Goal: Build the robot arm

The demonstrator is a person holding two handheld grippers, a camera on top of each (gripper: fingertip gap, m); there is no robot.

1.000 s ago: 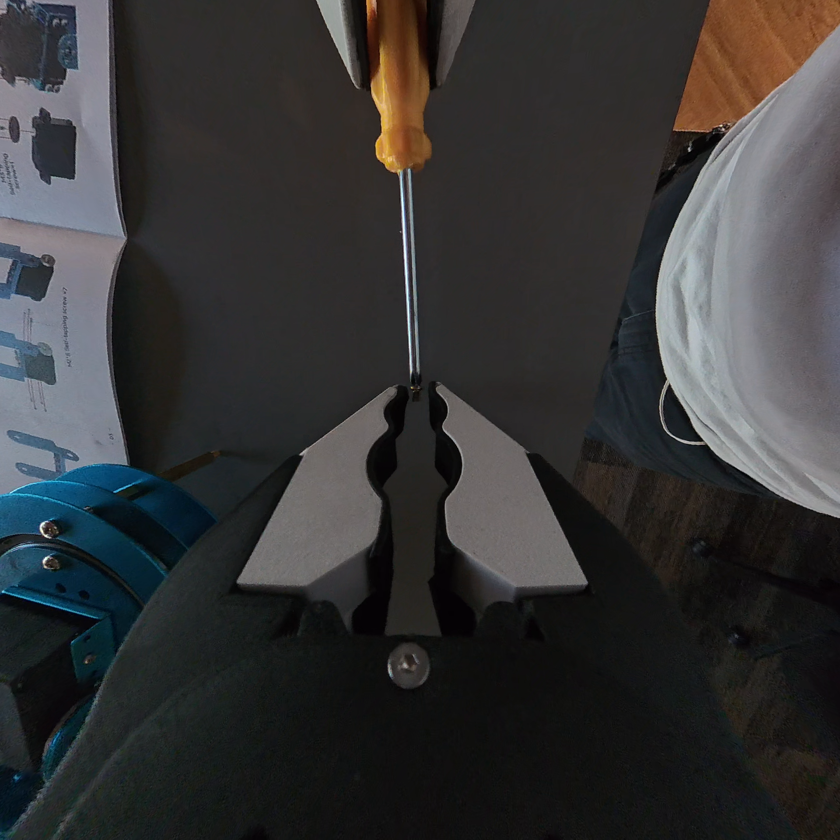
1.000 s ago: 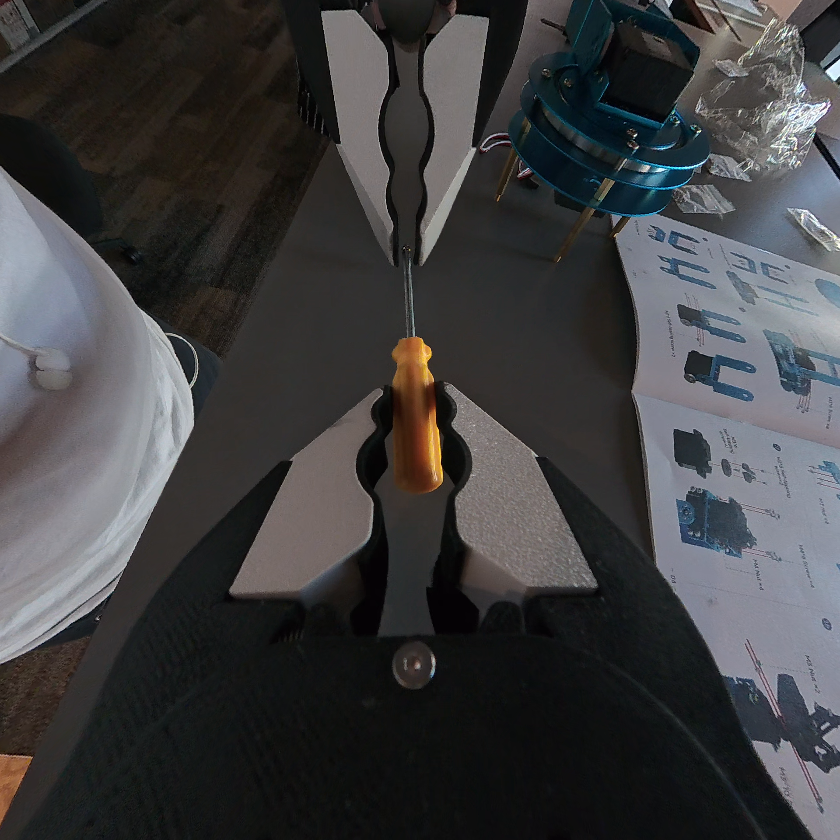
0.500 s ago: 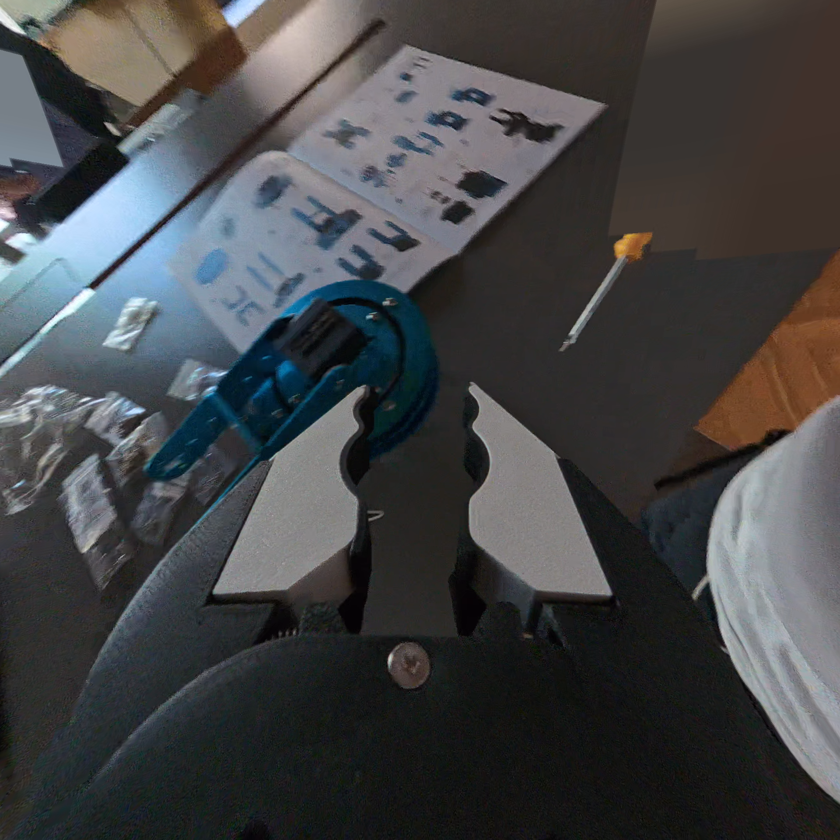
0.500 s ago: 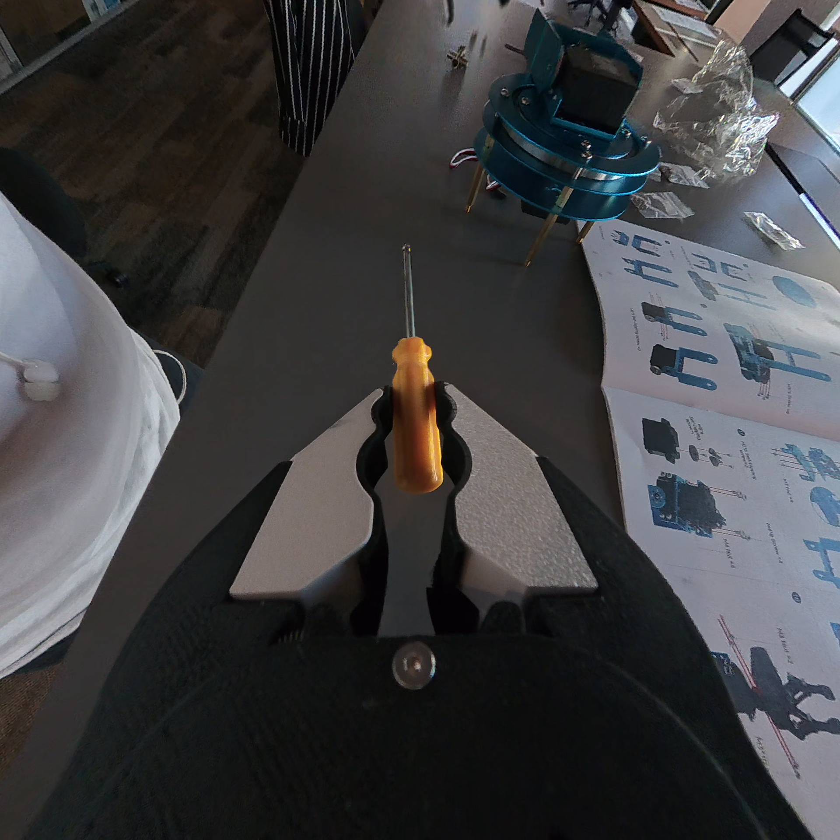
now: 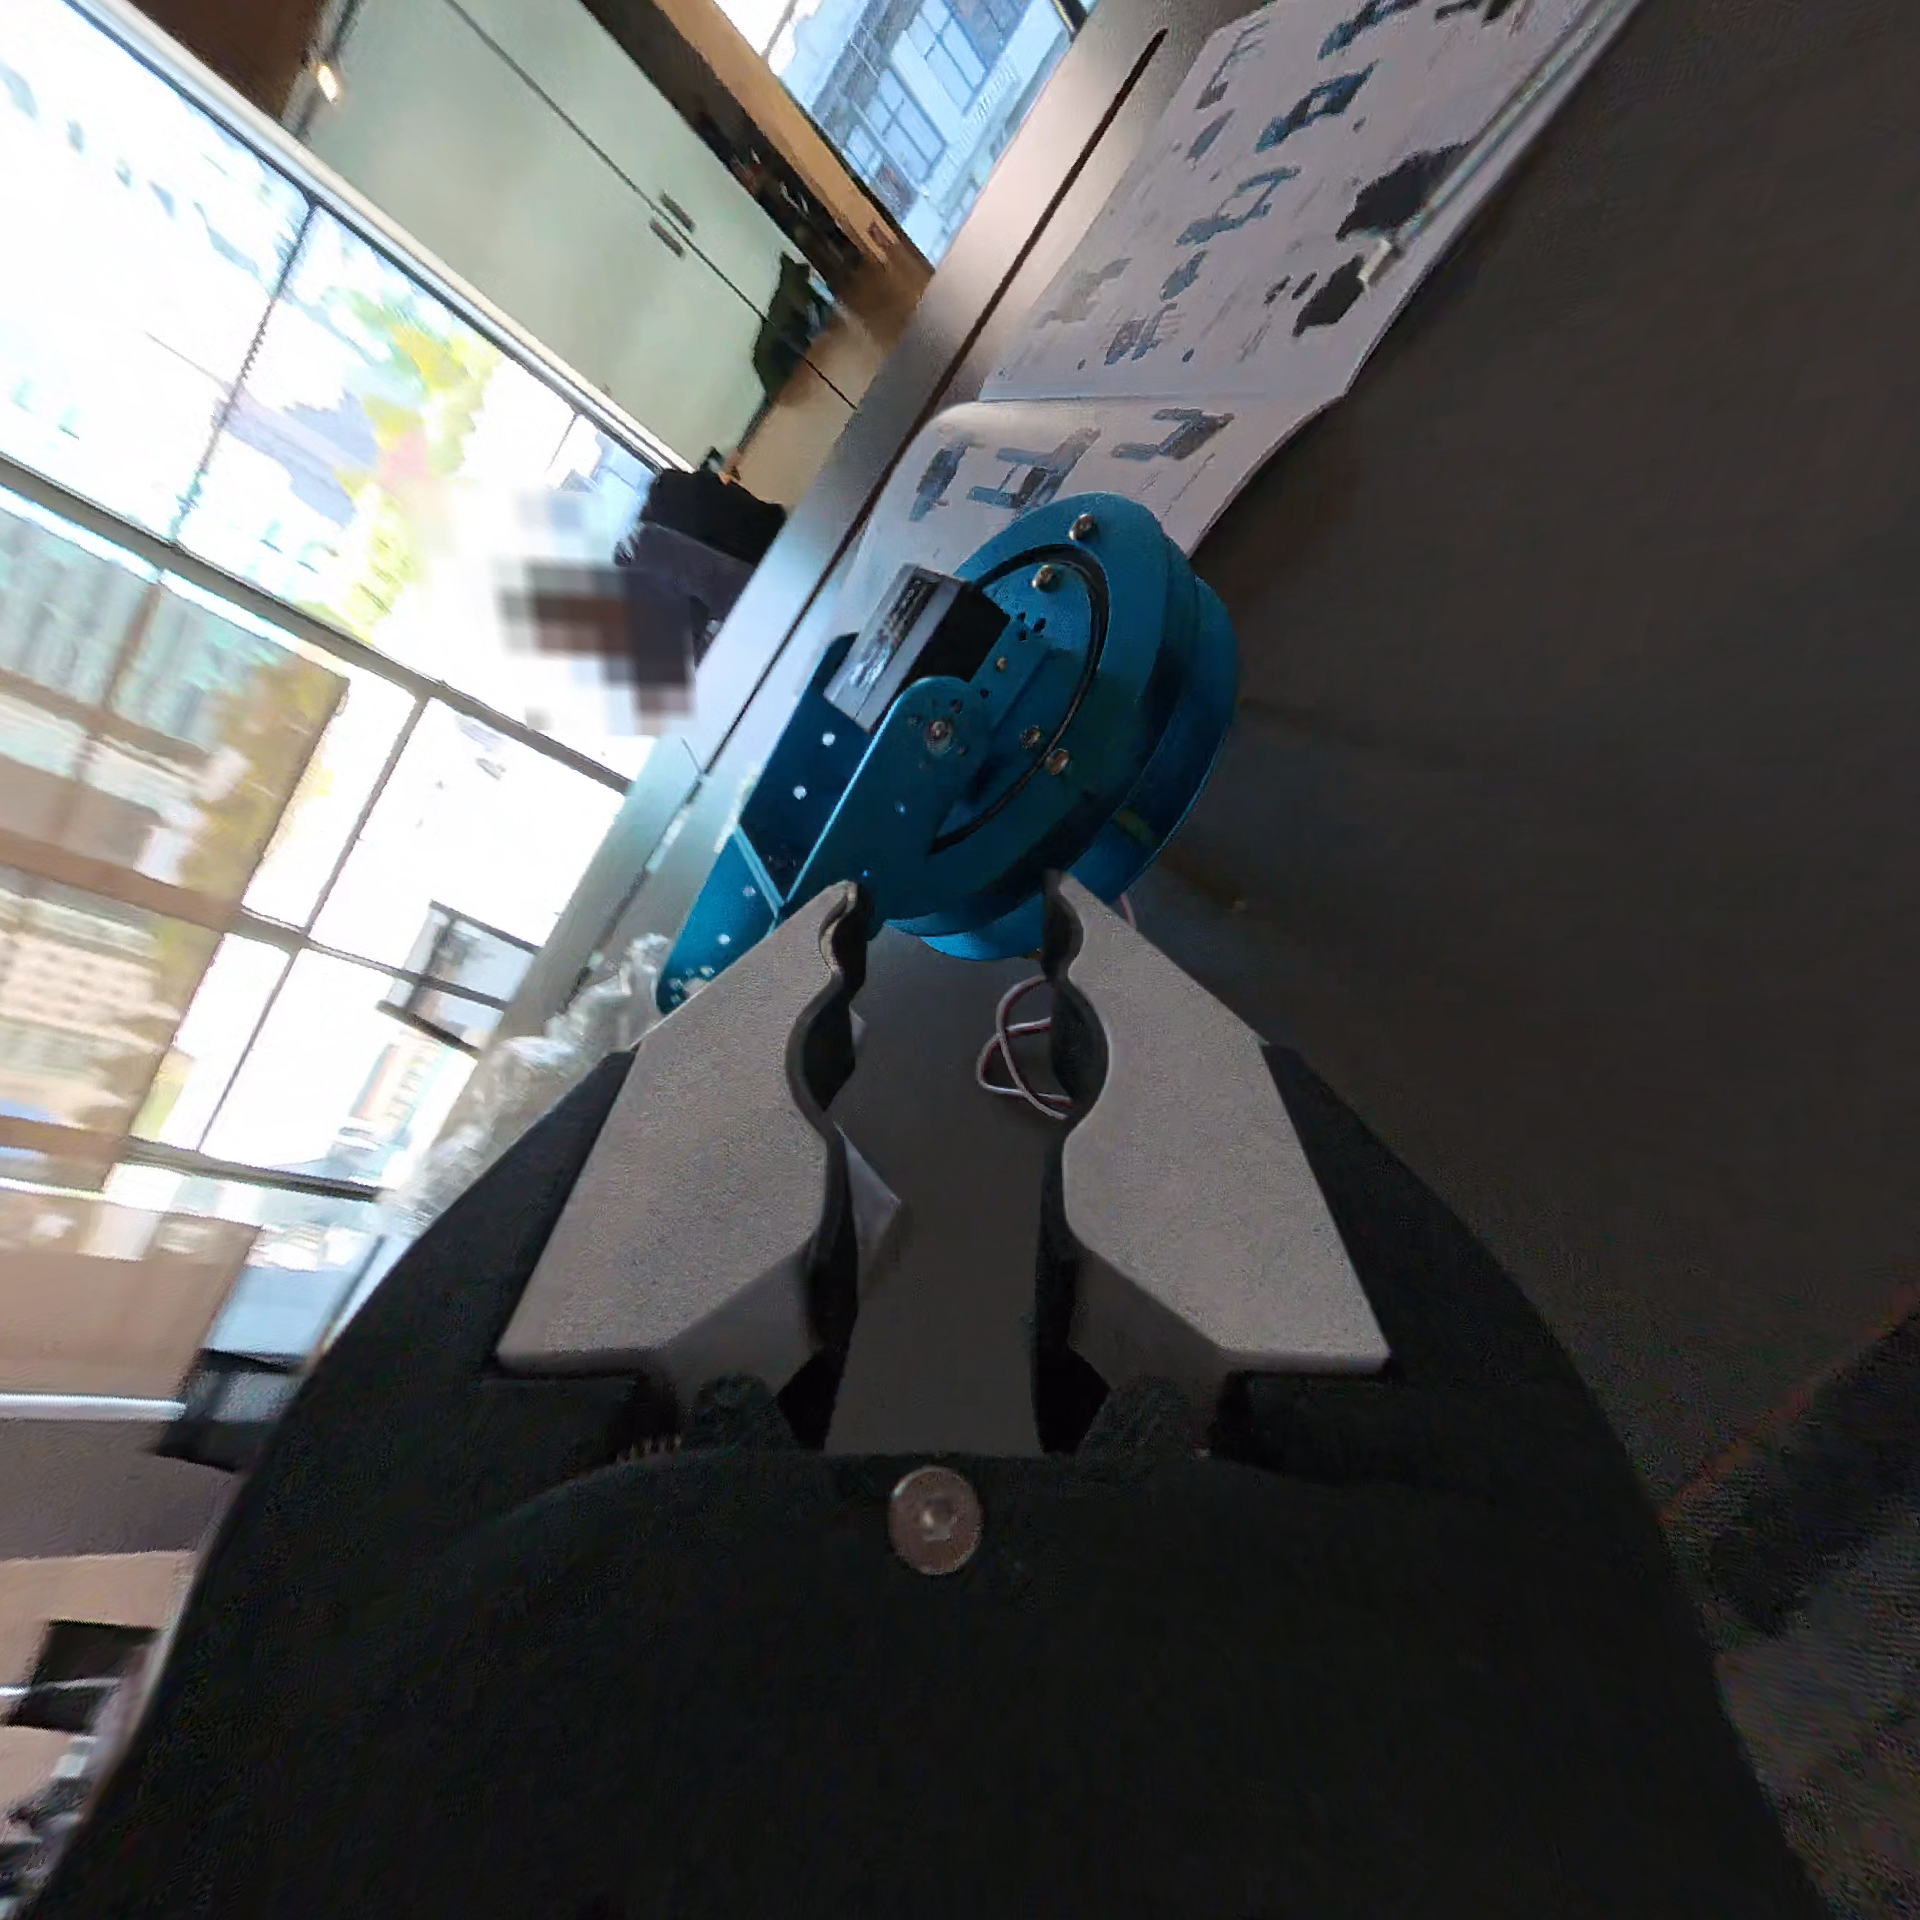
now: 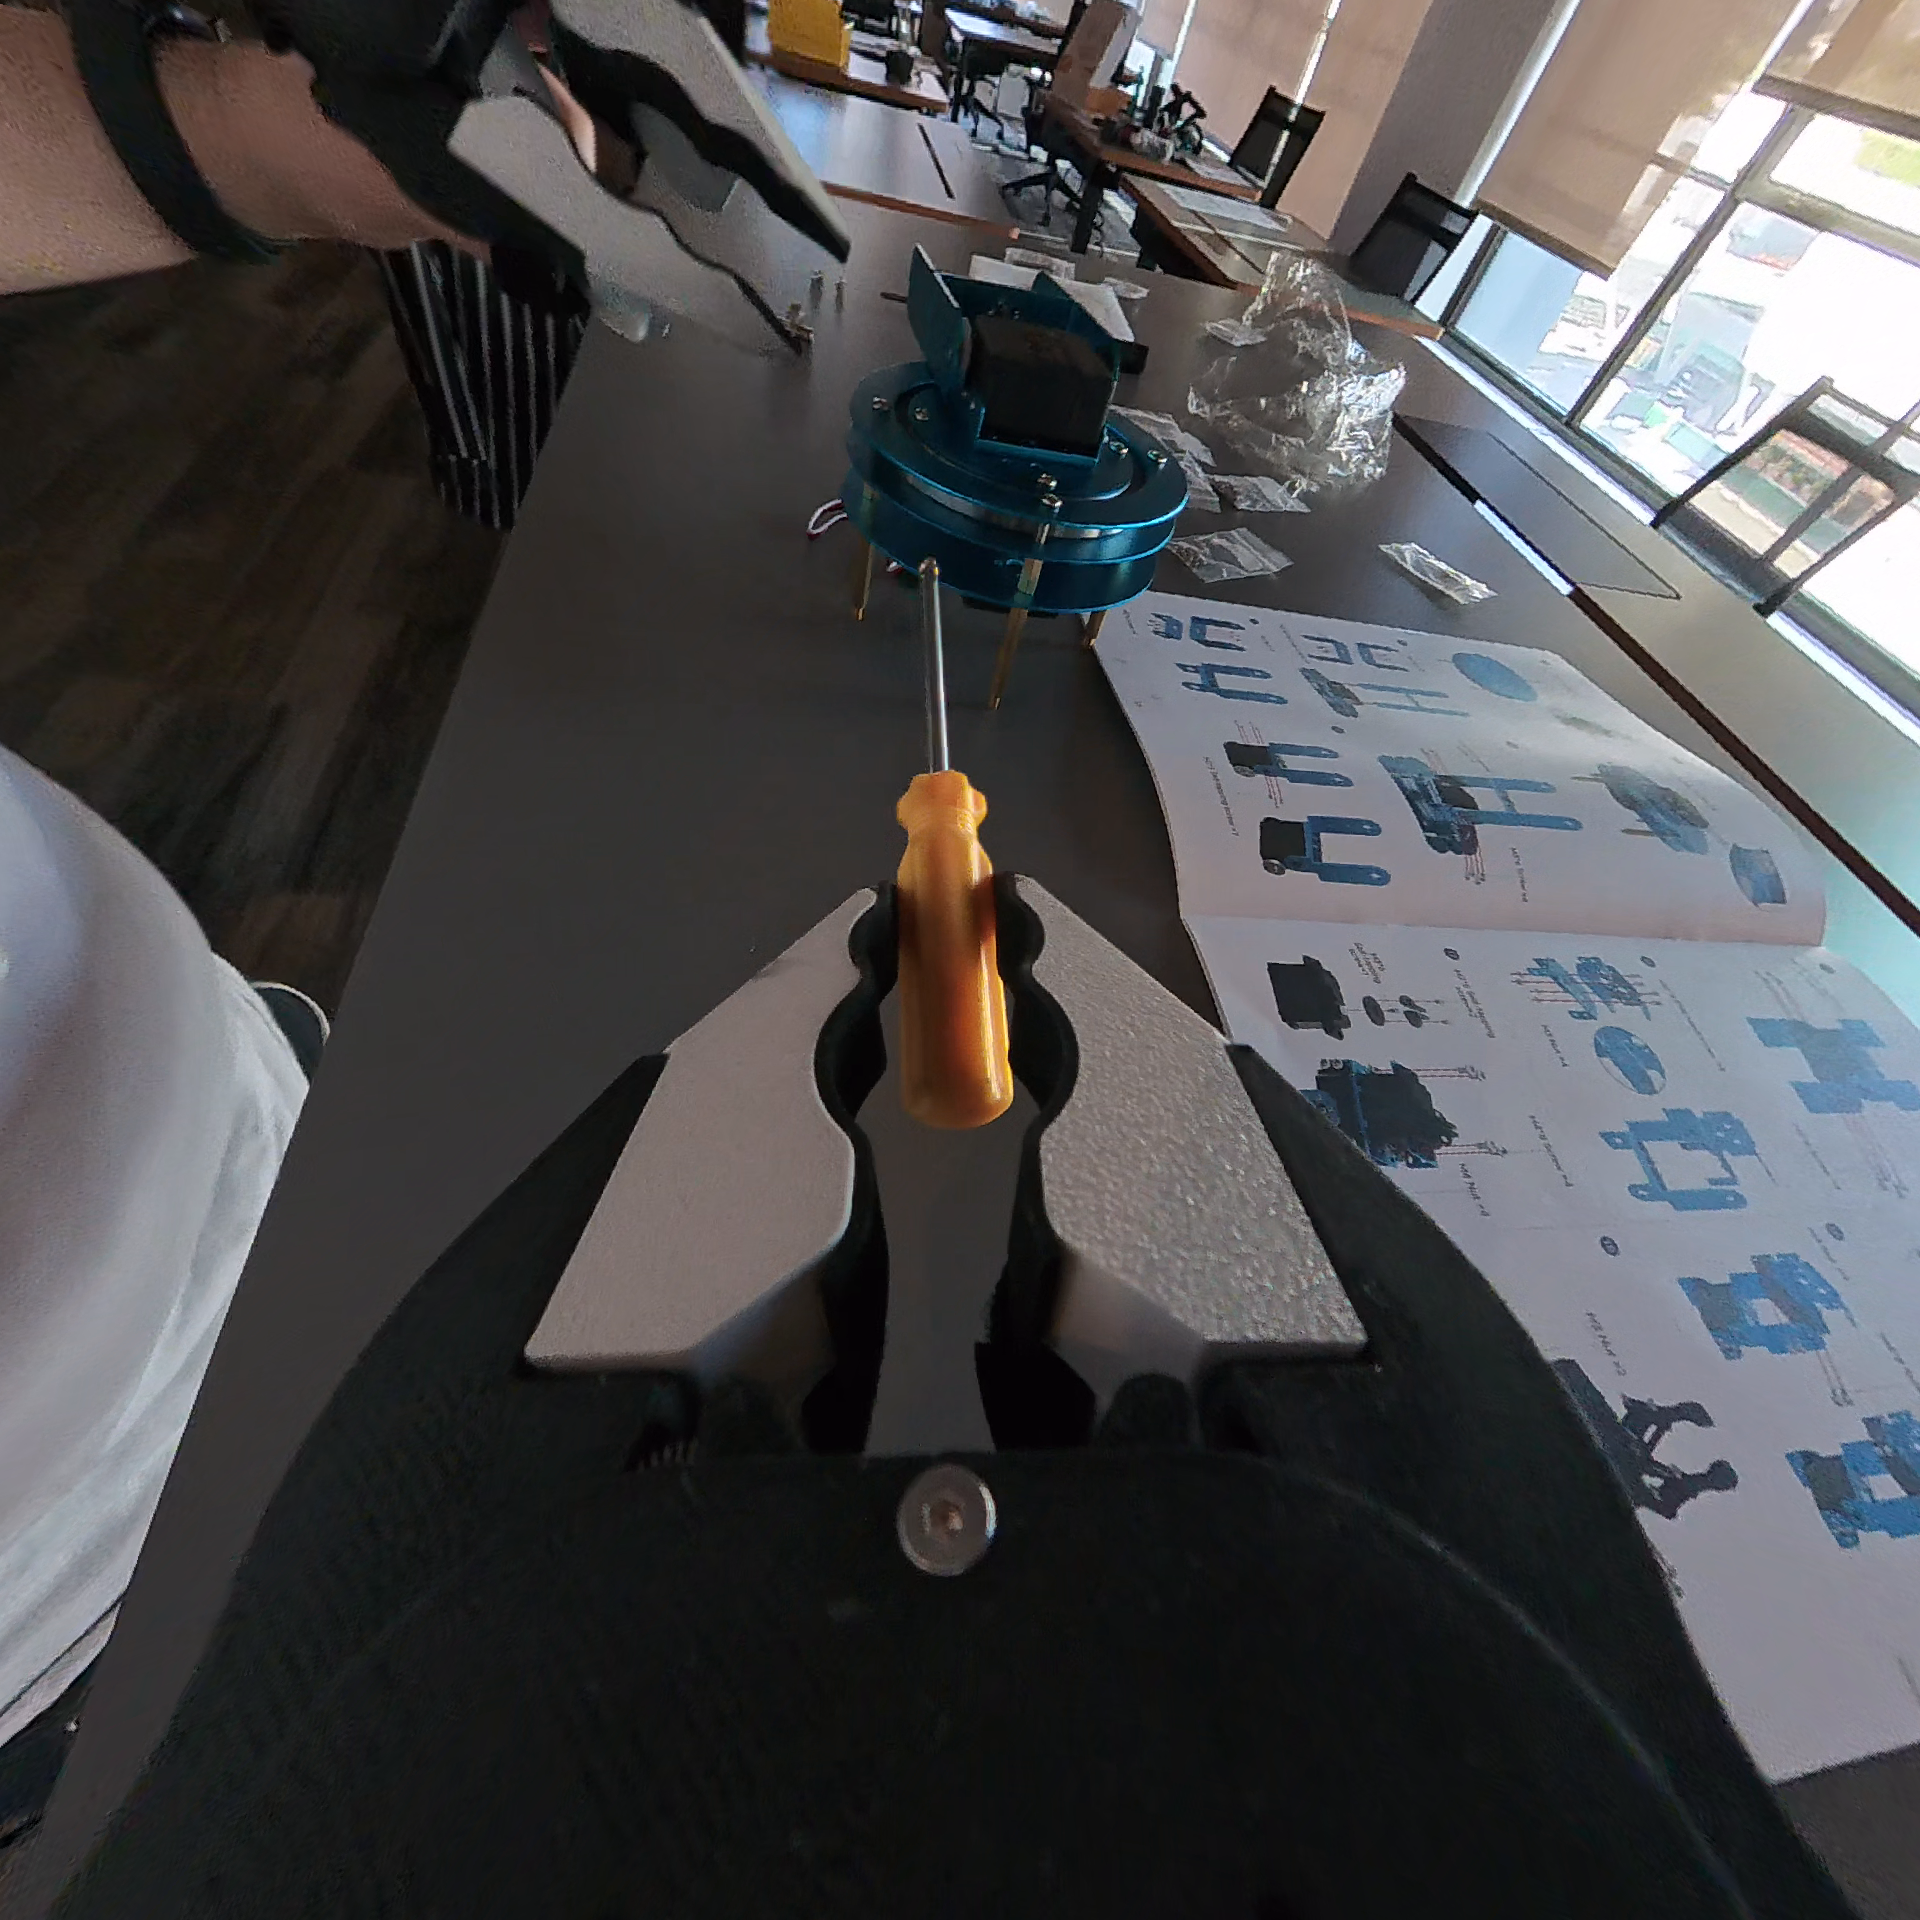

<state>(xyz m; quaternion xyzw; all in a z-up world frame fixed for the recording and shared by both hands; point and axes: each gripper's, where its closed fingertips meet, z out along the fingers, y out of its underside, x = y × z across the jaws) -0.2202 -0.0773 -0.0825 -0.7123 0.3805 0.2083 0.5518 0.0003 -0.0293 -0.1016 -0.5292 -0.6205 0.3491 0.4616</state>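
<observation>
My right gripper [image 6: 948, 899] is shut on the orange handle of a screwdriver [image 6: 951, 987]. Its metal shaft points forward, and the tip lies near the front edge of a blue round robot base [image 6: 1013, 488] on brass legs, with a black servo on top. My left gripper [image 5: 951, 904] is open and empty, tilted, with its fingertips just in front of the same blue base [image 5: 1018, 727] and white and red wires [image 5: 1013, 1049] between the fingers. In the right wrist view the left gripper [image 6: 821, 296] hovers above the table, behind and to the left of the base.
An open assembly manual [image 6: 1558, 935] lies right of the screwdriver on the dark grey table [image 6: 623, 727]. Clear plastic bags [image 6: 1299, 395] lie behind the base. A striped object [image 6: 478, 384] stands at the table's left edge. A person's white shirt [image 6: 104, 1143] is at the left. Tip to tip, the grippers are about 25 cm apart.
My left gripper was shut at the screwdriver's tip; it has opened, pulled away and swung round to the blue base. My right gripper kept the screwdriver and moved it toward the base.
</observation>
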